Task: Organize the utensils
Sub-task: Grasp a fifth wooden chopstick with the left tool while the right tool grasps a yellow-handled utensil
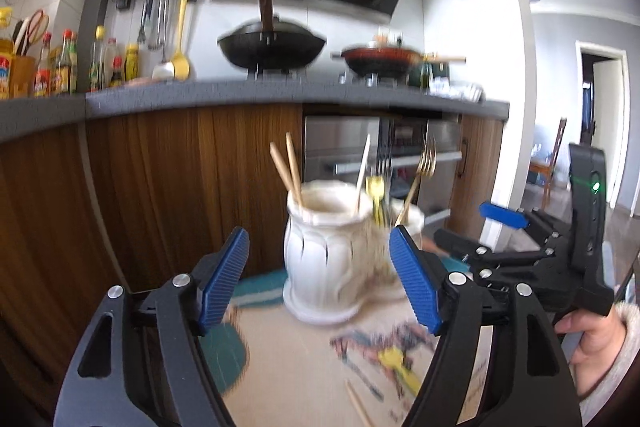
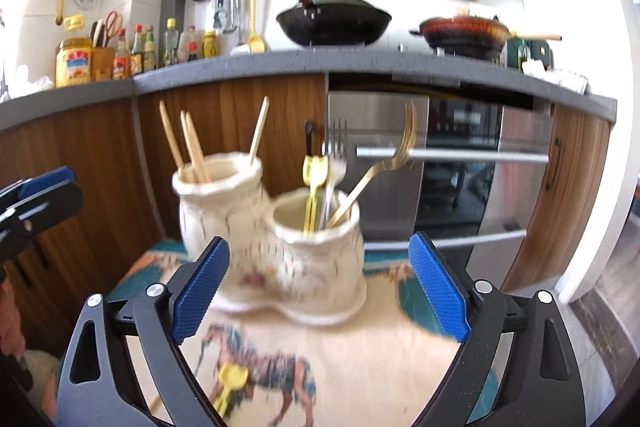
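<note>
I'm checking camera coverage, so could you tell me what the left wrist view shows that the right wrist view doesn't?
Only the left wrist view shows the right gripper from outside, the hand holding it, and a loose wooden chopstick on the mat. Only the right wrist view shows the shorter cream ceramic pot clearly, with its gold fork and silver fork. Both show the taller cream ceramic pot with chopsticks, and a yellow plastic spoon on the mat.

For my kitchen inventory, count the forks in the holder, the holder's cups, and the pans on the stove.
Forks: 2
Holder cups: 2
Pans on the stove: 2
Total: 6
</note>
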### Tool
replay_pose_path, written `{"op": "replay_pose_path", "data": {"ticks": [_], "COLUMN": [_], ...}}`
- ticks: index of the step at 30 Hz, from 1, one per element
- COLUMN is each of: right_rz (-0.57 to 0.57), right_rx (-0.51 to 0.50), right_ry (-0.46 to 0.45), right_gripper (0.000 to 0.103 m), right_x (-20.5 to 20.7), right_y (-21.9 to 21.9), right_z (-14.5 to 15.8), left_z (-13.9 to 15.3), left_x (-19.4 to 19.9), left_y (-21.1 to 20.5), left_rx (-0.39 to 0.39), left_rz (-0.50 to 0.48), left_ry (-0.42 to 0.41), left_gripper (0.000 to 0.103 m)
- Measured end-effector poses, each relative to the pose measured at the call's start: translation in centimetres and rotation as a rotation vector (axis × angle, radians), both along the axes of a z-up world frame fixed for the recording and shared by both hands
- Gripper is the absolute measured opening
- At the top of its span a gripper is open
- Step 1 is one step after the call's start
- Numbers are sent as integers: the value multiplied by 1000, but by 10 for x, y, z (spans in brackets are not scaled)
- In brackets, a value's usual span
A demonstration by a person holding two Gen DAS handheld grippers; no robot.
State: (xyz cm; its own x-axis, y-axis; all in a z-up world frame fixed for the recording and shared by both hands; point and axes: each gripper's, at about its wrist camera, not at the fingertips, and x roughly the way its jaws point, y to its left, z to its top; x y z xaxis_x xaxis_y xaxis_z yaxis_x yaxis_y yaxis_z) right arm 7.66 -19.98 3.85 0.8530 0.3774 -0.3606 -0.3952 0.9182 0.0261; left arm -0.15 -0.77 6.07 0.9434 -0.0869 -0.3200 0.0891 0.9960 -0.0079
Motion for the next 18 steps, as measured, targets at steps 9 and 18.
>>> {"op": "replay_pose_path", "data": {"ticks": [9,18], "right_rz": [4,21], "right_rx": [-33,-43], "right_ry": [118,145], "right_gripper": [94,95], "right_x": [5,6], "right_y": [-4,-3], "right_z": [-30,-33], "left_z": [-49,-93], "left_x": [-7,-1], "left_y": [-9,-7], "left_rx": [52,9], "left_rz": [1,3], "left_ry": [243,493], "left_gripper": [78,77]}}
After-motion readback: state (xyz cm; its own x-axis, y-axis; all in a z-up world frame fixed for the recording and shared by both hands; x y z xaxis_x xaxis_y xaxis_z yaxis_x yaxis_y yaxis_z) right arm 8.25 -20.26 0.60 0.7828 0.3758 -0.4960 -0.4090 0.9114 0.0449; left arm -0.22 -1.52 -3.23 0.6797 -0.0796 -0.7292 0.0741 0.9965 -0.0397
